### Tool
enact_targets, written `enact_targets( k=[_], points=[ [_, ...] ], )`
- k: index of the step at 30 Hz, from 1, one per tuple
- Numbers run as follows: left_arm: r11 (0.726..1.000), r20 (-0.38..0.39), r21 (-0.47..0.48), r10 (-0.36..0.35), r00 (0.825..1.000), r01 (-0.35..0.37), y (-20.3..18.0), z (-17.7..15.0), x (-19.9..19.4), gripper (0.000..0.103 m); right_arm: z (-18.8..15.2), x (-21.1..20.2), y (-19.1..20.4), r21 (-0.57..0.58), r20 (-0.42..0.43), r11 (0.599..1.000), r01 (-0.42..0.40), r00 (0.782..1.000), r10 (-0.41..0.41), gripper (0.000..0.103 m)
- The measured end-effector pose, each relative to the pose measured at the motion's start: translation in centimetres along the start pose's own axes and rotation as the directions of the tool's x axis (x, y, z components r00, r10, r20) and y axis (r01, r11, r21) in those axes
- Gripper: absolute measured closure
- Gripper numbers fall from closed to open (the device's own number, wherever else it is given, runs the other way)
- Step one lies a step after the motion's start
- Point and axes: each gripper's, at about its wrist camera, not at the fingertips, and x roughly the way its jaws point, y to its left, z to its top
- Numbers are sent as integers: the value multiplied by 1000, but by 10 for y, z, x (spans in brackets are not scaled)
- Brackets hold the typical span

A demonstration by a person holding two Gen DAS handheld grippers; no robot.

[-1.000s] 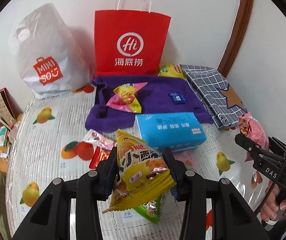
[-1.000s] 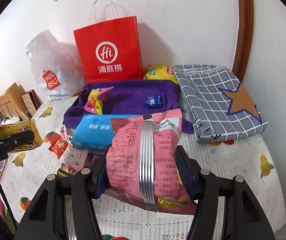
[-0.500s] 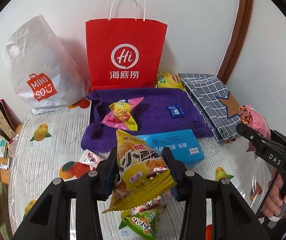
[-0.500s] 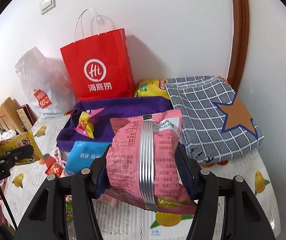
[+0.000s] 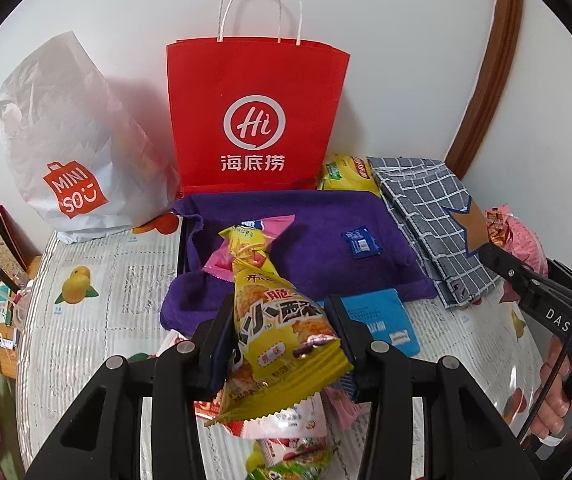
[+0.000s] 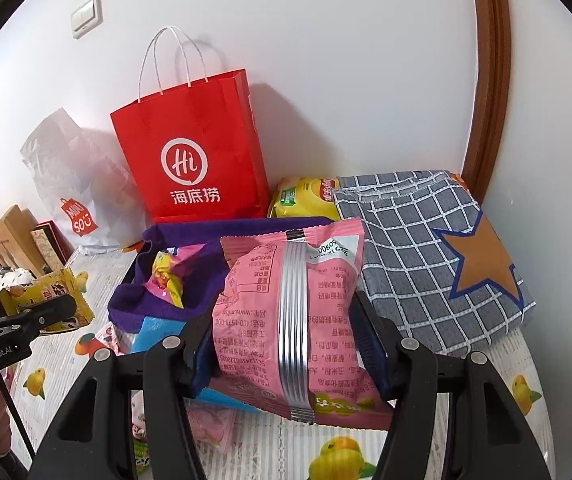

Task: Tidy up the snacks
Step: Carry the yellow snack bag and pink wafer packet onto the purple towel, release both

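Note:
My left gripper (image 5: 281,334) is shut on a yellow snack packet (image 5: 281,332), held above the table's near side. My right gripper (image 6: 290,332) is shut on a pink snack bag (image 6: 294,312) with a silver seam facing the camera. In the left wrist view the right gripper and its pink bag (image 5: 514,236) show at the right edge. Behind them a purple-lined box (image 5: 306,240) holds a pink-and-yellow packet (image 5: 245,244) and a small blue sachet (image 5: 360,244). A red paper bag (image 5: 253,116) stands upright against the wall.
A white plastic bag (image 5: 65,140) sits left of the red one. A grey checked cloth bag (image 6: 430,248) lies at the right, a yellow chip bag (image 6: 306,196) behind it. A blue tissue pack (image 5: 382,320) and several loose snacks lie on the fruit-print tablecloth (image 5: 85,280). The wall is close behind.
Both grippers have drawn back and risen a little with their packets still held. The tissue pack and the loose snacks now sit lower in both views, partly hidden behind the held bags.

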Motion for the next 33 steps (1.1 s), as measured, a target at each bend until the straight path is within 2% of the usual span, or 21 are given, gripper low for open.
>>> enact_targets(
  k=[12,22,33],
  points=[
    [999,-19,-31,25,999,-26,25,33,32,62,31,46,9,-14,-17,1000,-15,1000,15,43],
    [996,-43,-76,34,999,-37,45,62,72,62,54,100,13,-13,-60,999,-47,997,46,43],
    [993,-93,-113,23,995,-33,60,68,113,62,59,146,8,-46,-127,997,-63,990,56,43]
  ],
)
